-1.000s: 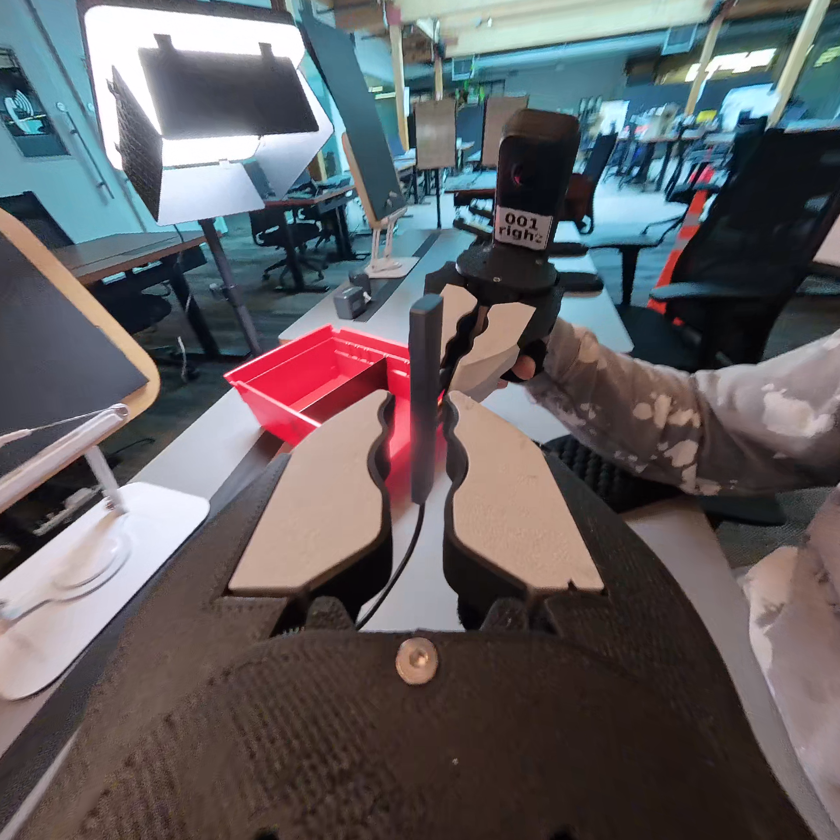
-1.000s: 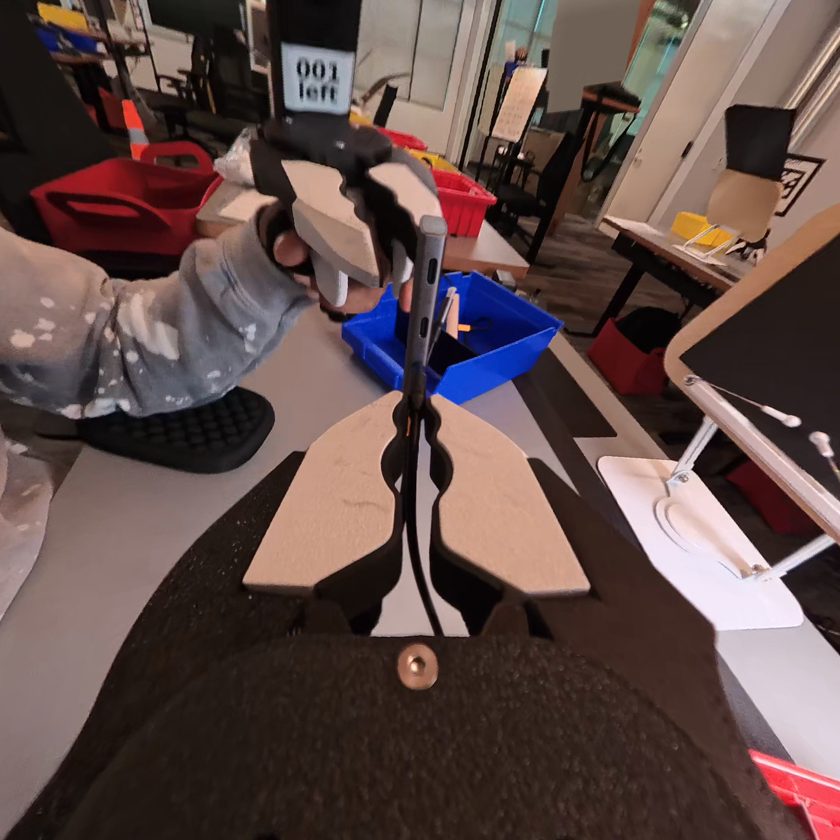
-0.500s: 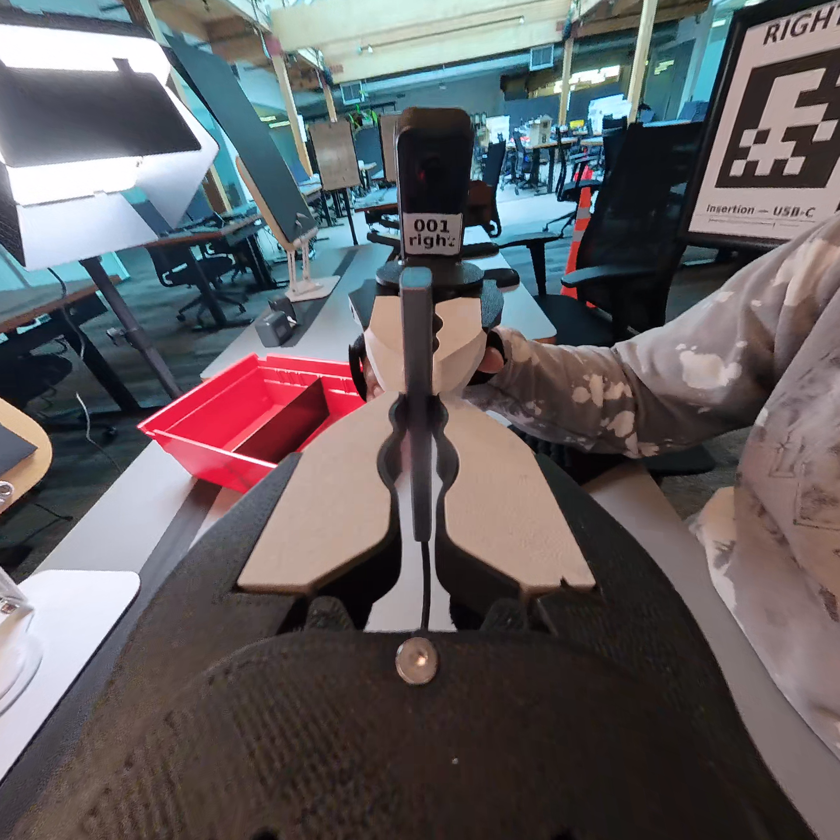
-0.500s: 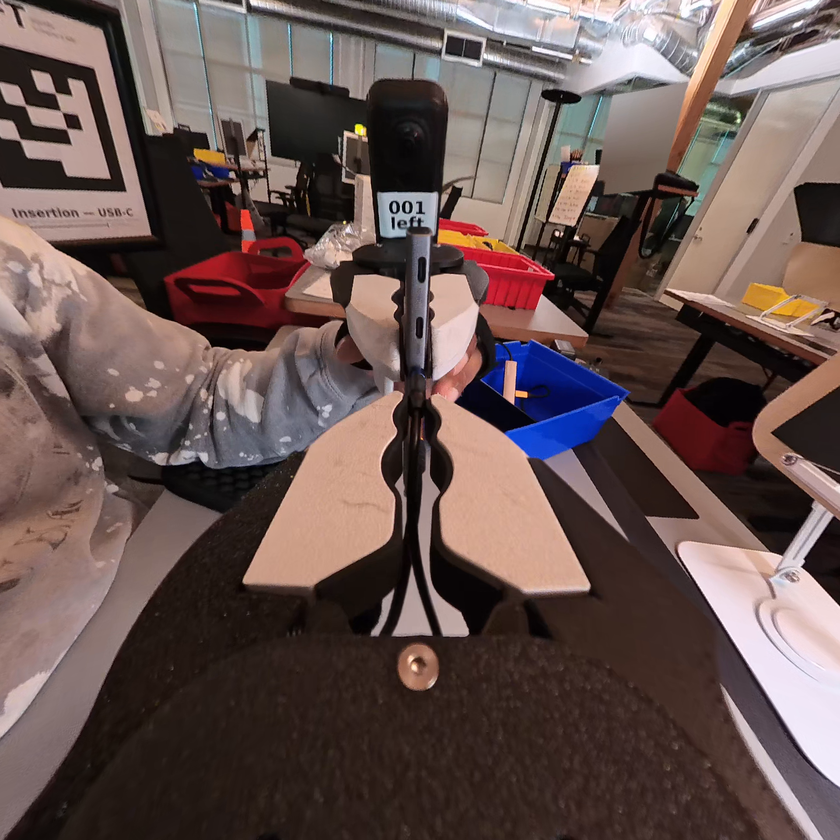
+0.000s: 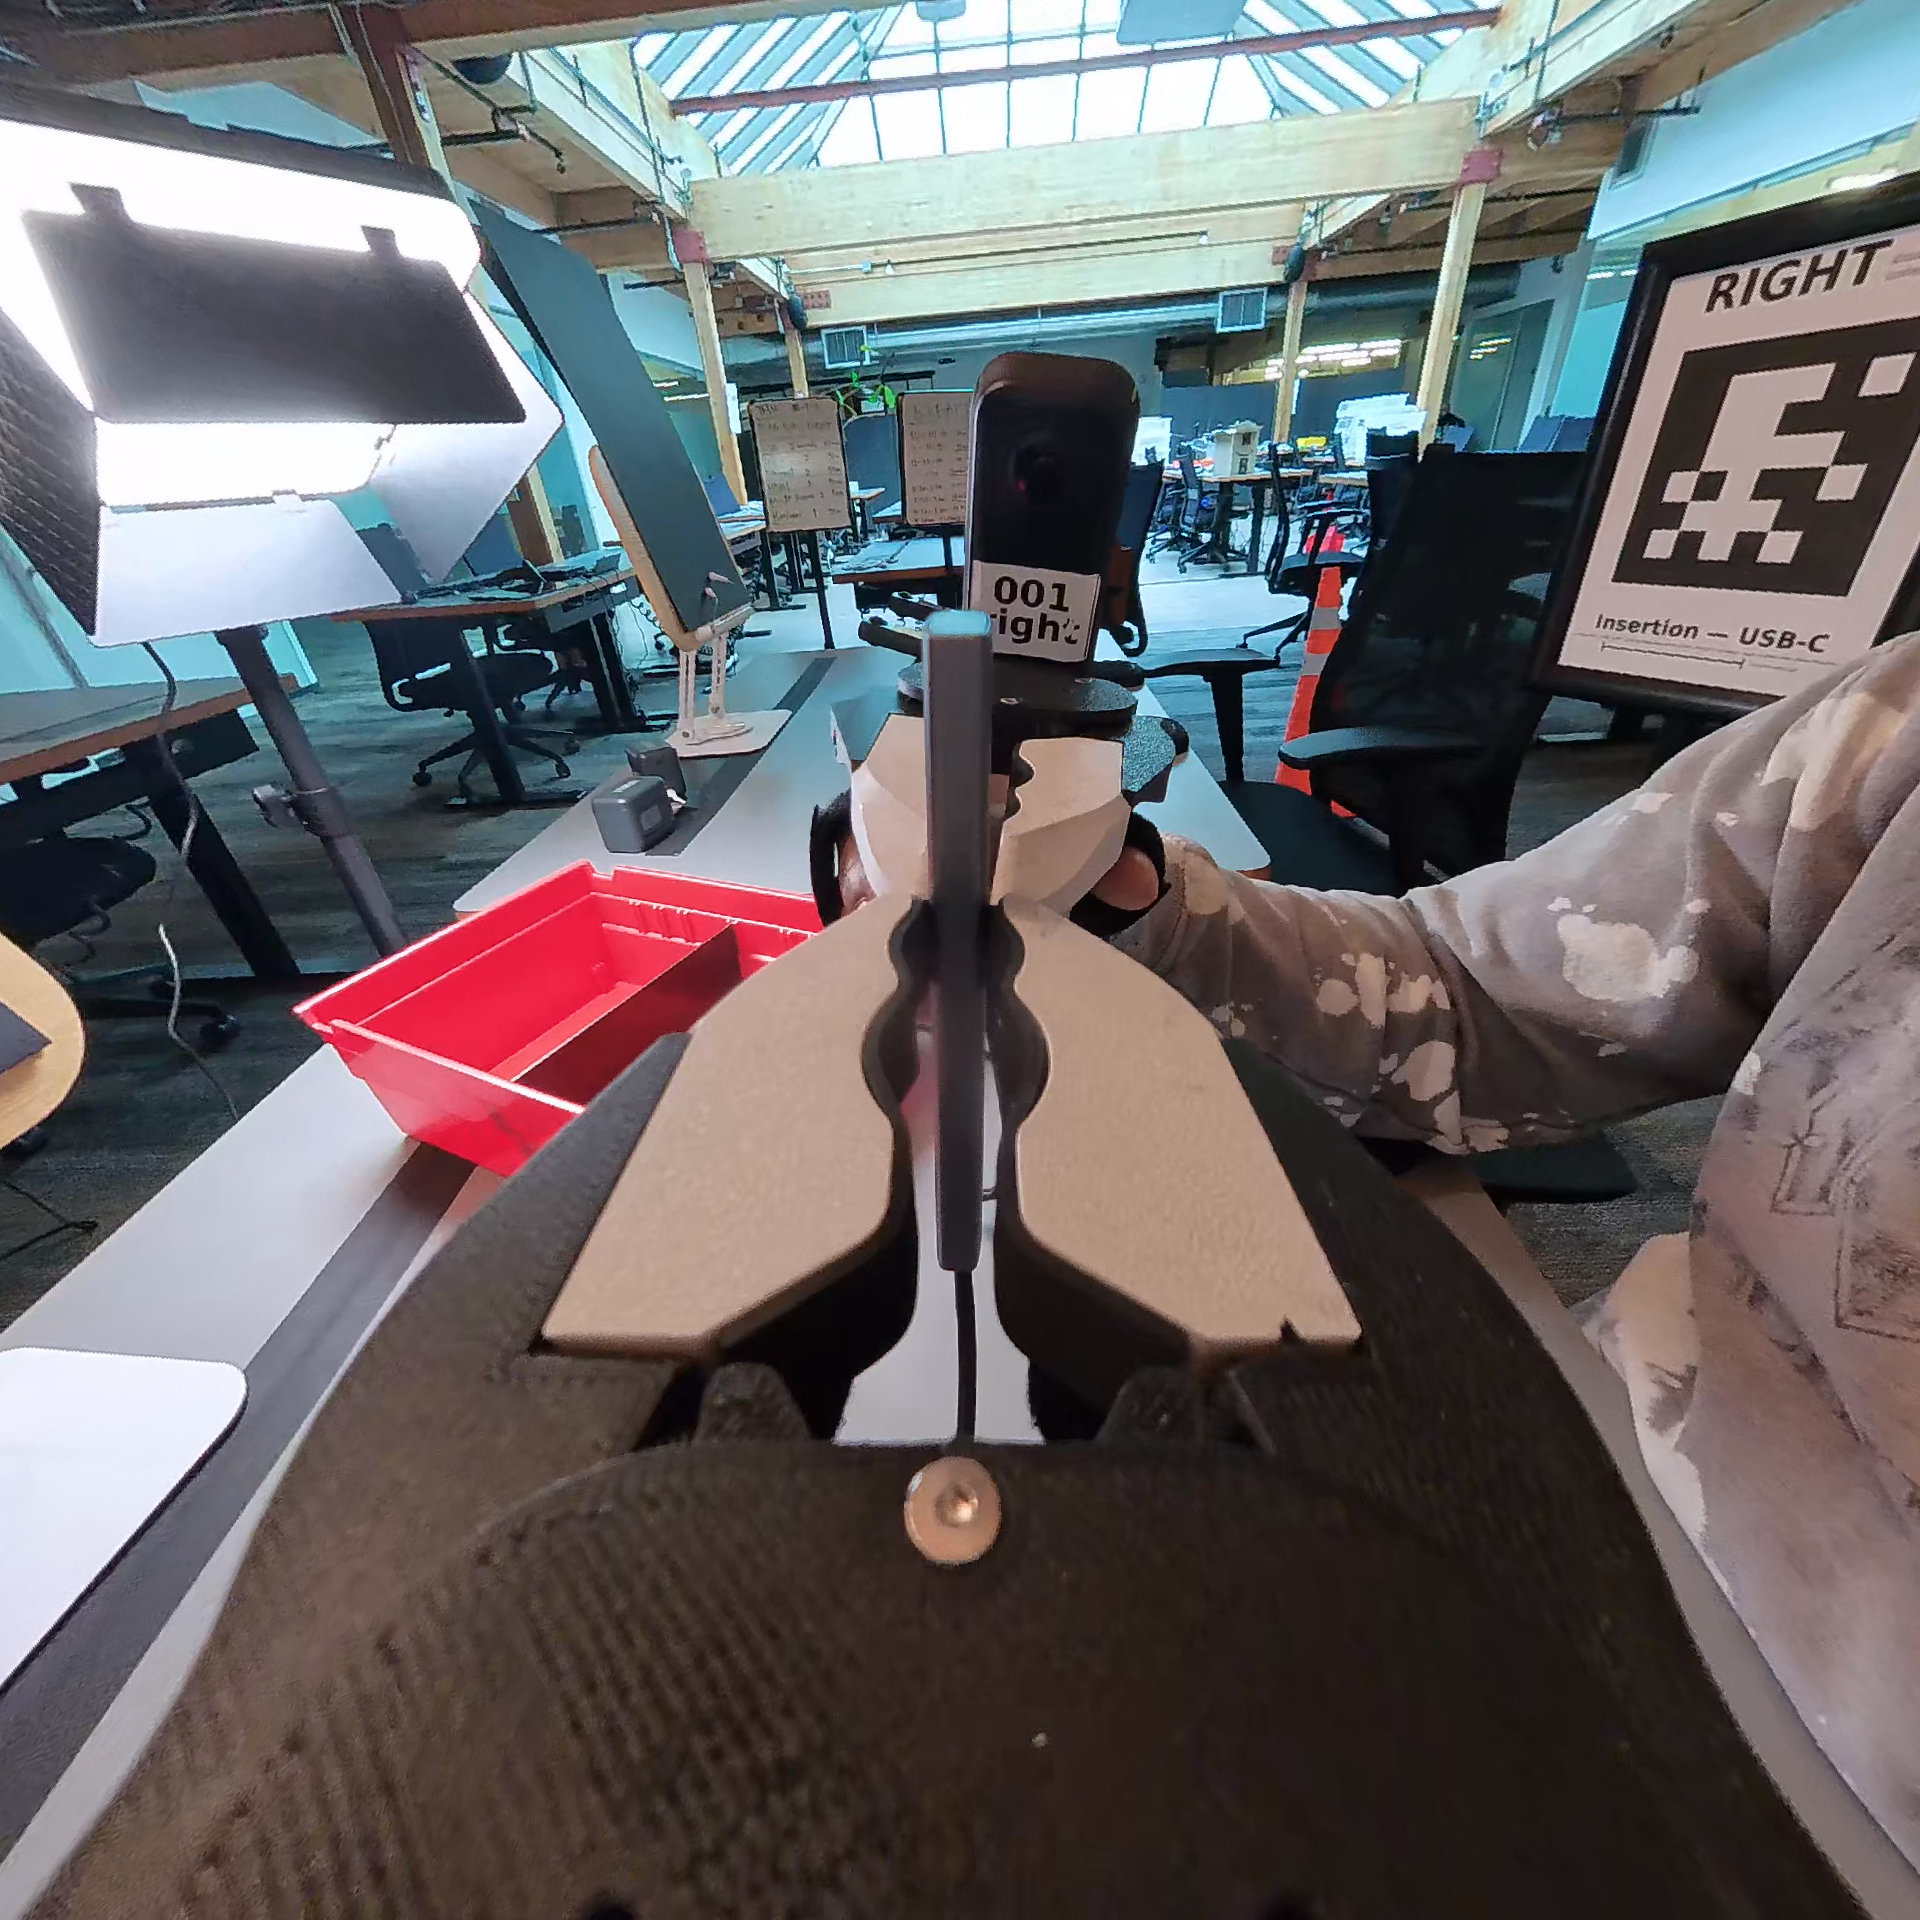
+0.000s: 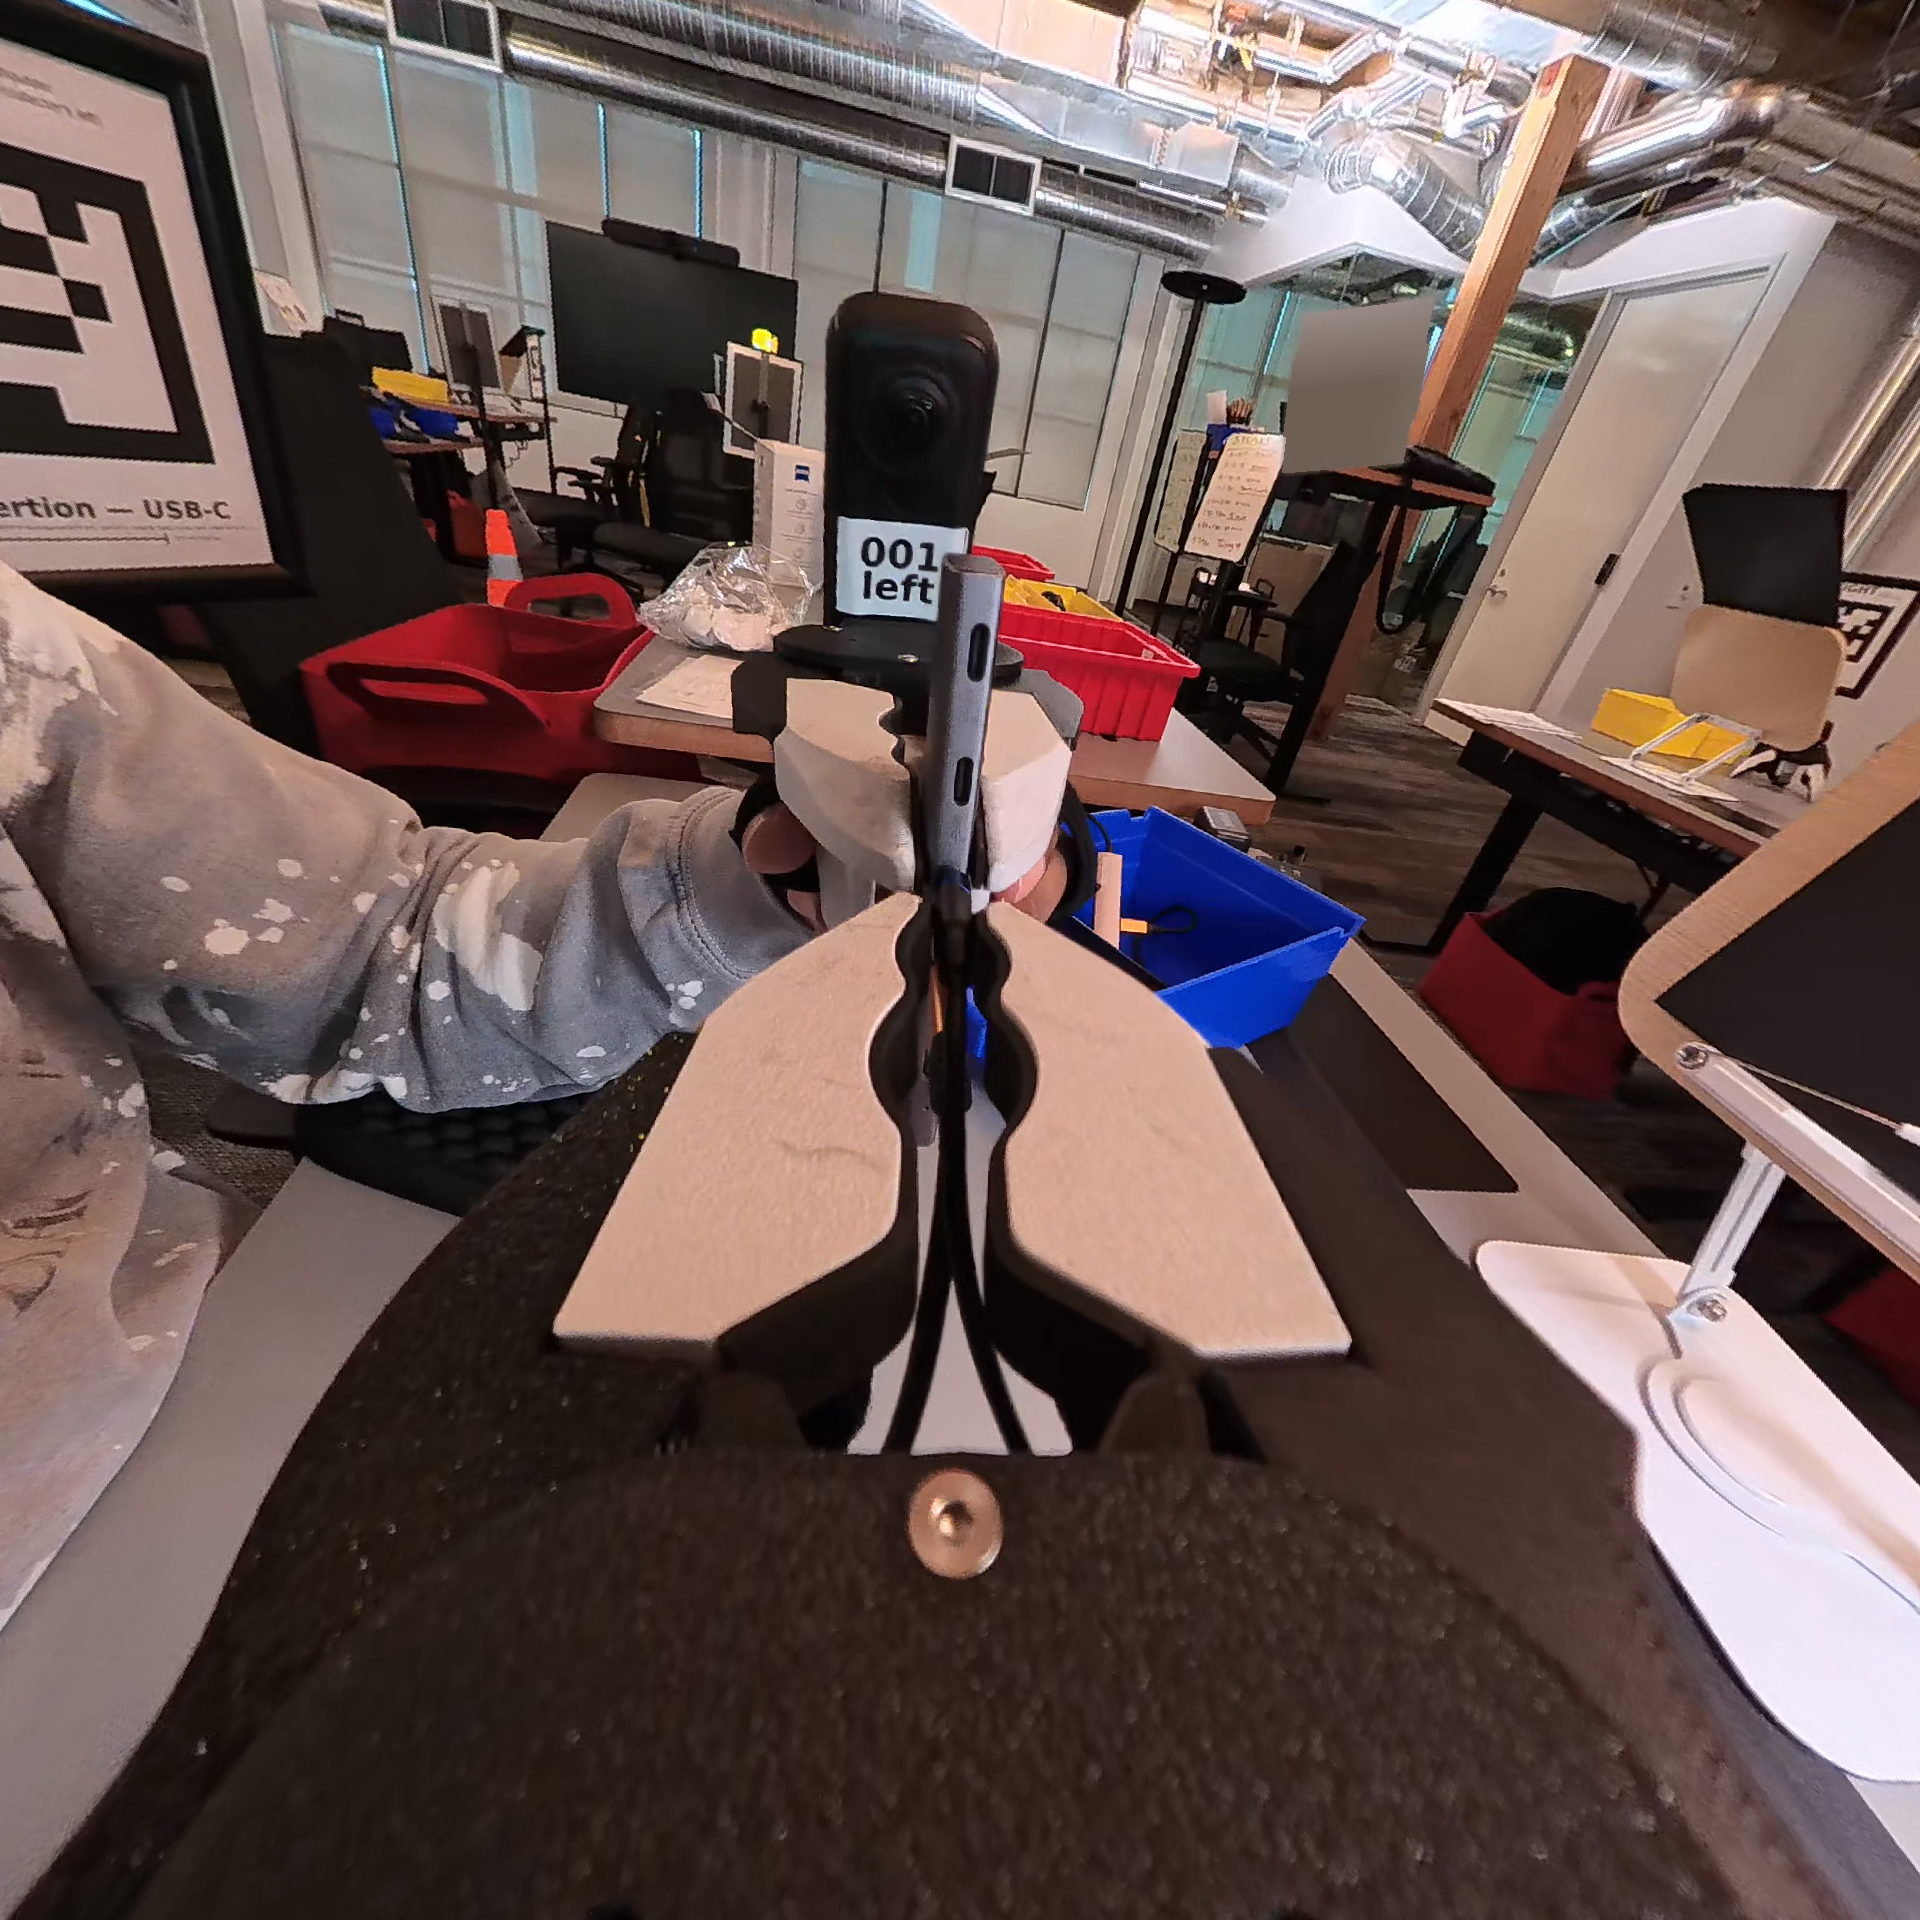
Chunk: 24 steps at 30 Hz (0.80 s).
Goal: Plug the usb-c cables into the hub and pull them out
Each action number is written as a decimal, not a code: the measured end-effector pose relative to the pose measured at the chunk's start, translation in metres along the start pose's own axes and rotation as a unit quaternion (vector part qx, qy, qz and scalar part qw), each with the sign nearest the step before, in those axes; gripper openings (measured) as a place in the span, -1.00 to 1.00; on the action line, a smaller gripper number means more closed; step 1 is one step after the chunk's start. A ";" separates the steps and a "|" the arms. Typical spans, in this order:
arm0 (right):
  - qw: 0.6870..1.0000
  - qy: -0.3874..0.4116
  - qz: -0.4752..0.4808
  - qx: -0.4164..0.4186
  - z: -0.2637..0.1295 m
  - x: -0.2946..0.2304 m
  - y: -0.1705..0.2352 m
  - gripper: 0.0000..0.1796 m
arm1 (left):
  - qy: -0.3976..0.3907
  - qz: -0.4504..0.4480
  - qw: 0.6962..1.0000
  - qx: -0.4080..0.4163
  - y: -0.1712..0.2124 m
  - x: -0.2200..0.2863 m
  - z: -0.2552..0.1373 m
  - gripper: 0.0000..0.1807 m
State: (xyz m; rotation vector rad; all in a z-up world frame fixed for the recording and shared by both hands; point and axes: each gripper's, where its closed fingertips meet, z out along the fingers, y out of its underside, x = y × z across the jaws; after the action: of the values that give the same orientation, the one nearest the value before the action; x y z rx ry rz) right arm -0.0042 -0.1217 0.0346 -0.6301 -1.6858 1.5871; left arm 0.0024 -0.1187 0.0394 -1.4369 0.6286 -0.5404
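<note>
My left gripper (image 5: 956, 920) is shut on the grey USB hub (image 5: 958, 831), which stands upright between its fingertips; the hub's black cable (image 5: 966, 1351) hangs down behind them. My right gripper (image 6: 951, 909) faces it, shut on a USB-C cable plug (image 6: 948, 902), with two black cables (image 6: 940, 1299) running back between its fingers. In the right wrist view the hub (image 6: 966, 717) shows two open ports above the plug. The plug touches the hub's lower end; I cannot tell if it is seated. Each view shows the other gripper (image 5: 1049, 821) (image 6: 831, 769) just behind the hub.
A red bin (image 5: 582, 997) sits on the grey table (image 5: 260, 1195) to the left. A blue bin (image 6: 1236, 935) lies behind the left gripper. White stand bases (image 6: 1714, 1455) (image 5: 94, 1455), a black pad (image 6: 416, 1143), a lit light panel (image 5: 260, 364) and a framed marker sign (image 5: 1766, 468) surround the table. Left and right tips are no more than a few centimetres apart.
My left gripper has closed onto the hub. Both grippers have lifted and turned to face each other squarely. The right gripper kept its grip on the cable plug at the hub's lower end.
</note>
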 end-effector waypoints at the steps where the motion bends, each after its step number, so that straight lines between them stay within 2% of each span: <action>1: 1.000 0.003 -0.001 -0.001 0.000 0.001 0.001 -0.92 | -0.003 0.000 1.000 -0.002 0.001 -0.001 0.000 -0.88; 9: 1.000 -0.013 -0.012 -0.001 -0.001 0.000 0.007 -0.92 | -0.006 0.001 0.999 -0.049 0.006 -0.003 -0.004 -0.88; 11: 0.999 -0.001 0.006 0.044 -0.027 0.014 -0.007 -0.92 | -0.045 -0.015 0.999 -0.012 -0.008 -0.021 -0.024 -0.88; 13: 0.997 0.043 0.008 0.061 -0.064 0.036 -0.016 -0.93 | -0.072 -0.025 0.997 0.026 -0.026 -0.037 -0.063 -0.88; 16: 0.989 0.141 -0.005 0.051 -0.106 0.068 -0.019 -0.92 | -0.104 -0.010 0.994 0.004 -0.030 -0.045 -0.095 -0.89; 18: 0.980 0.191 -0.006 0.046 -0.123 0.084 -0.019 -0.93 | -0.135 -0.007 0.991 0.003 -0.030 -0.052 -0.099 -0.89; 20: 0.969 0.242 -0.020 0.037 -0.134 0.099 -0.016 -0.93 | -0.133 -0.024 0.991 0.010 -0.028 -0.055 -0.094 -0.89; 24: 0.954 0.295 -0.044 0.028 -0.136 0.120 -0.016 -0.93 | -0.135 -0.035 0.990 -0.013 -0.013 -0.061 -0.078 -0.89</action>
State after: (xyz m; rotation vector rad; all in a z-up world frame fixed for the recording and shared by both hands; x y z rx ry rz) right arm 0.0289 0.0542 0.0679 -0.8832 -1.1984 1.2152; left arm -0.0953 -0.1352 0.0541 -1.5284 0.3724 -0.3845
